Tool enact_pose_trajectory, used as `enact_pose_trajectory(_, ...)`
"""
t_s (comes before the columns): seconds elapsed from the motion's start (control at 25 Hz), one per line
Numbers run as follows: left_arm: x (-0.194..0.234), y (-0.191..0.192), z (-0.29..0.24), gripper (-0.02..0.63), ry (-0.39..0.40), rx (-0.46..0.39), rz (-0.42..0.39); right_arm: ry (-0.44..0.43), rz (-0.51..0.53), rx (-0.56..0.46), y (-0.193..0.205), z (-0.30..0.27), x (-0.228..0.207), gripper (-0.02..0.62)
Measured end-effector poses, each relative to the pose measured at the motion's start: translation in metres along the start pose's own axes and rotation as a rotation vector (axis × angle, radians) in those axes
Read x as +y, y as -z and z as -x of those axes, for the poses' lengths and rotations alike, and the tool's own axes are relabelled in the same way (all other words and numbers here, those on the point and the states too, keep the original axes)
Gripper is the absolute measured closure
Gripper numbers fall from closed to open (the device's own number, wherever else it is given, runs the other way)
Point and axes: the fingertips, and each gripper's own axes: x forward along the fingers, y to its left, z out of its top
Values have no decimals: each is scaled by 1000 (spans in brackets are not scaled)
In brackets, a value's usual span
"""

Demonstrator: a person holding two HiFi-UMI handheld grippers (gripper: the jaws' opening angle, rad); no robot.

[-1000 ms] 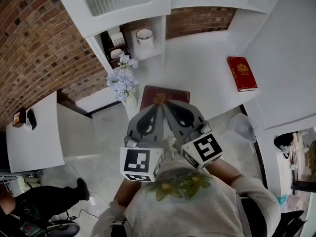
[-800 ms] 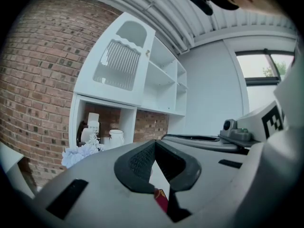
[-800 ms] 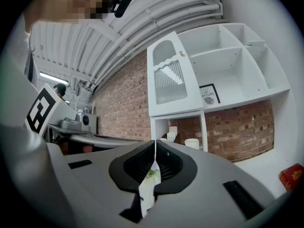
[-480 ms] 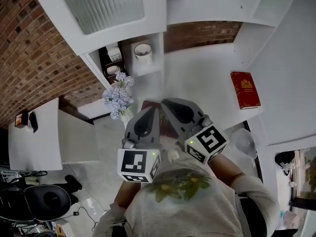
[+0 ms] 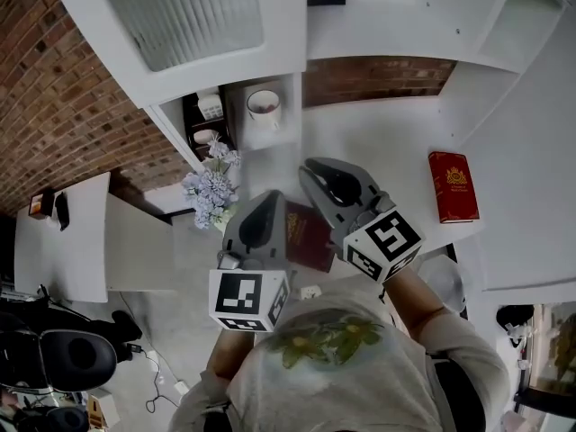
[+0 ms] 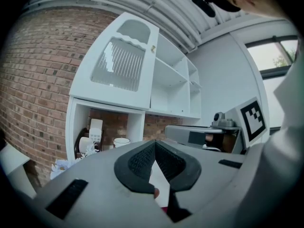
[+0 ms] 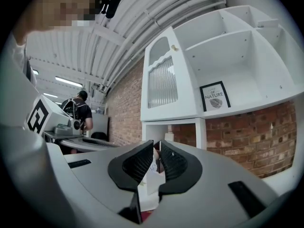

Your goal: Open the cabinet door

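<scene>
The white cabinet door (image 5: 198, 16) has a ribbed glass panel and hangs at the upper left of the shelf unit; it looks closed. In the left gripper view the door (image 6: 123, 65) shows a small knob (image 6: 153, 48) on its right edge. The right gripper view has the door (image 7: 164, 80) left of the bare shelves. My left gripper (image 5: 270, 198) is held near my chest, shut and empty, well short of the cabinet. Beside it, my right gripper (image 5: 311, 166) points at the shelf unit, shut with nothing between its pads.
A dark red book (image 5: 306, 237) lies on the white counter (image 5: 378, 142) under the grippers, and a red book (image 5: 453, 187) lies to the right. Pale flowers (image 5: 209, 187), a mug (image 5: 264, 106) and crockery fill the open niche below the door. A framed print (image 7: 214, 95) stands on a shelf. A person (image 7: 76, 110) stands far off.
Both grippers have travelled toward the shelf unit. The right one has swung up and to the right, uncovering the dark red book between them. More of the cabinet door has come into view.
</scene>
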Motion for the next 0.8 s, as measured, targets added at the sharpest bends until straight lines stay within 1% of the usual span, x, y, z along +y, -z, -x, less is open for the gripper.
enact_pose_trajectory(0.28,2,-2,-9,597,-4,8,23,-9,20,-28,-14,-18,-27,563)
enact_pose_trajectory(0.44,1,-2,-15,597,4,12,28,-5,9,-35,-18,-30,-45,512)
enact_pose_trajectory(0.6,-1,-2,-21,597,17,17,32,2,-9,-59,-27,-40,-63,503)
enact_pose_trajectory(0.8,3,0,-27,597,9,29,30,-9,-26,-78,-38,-55,-83,472)
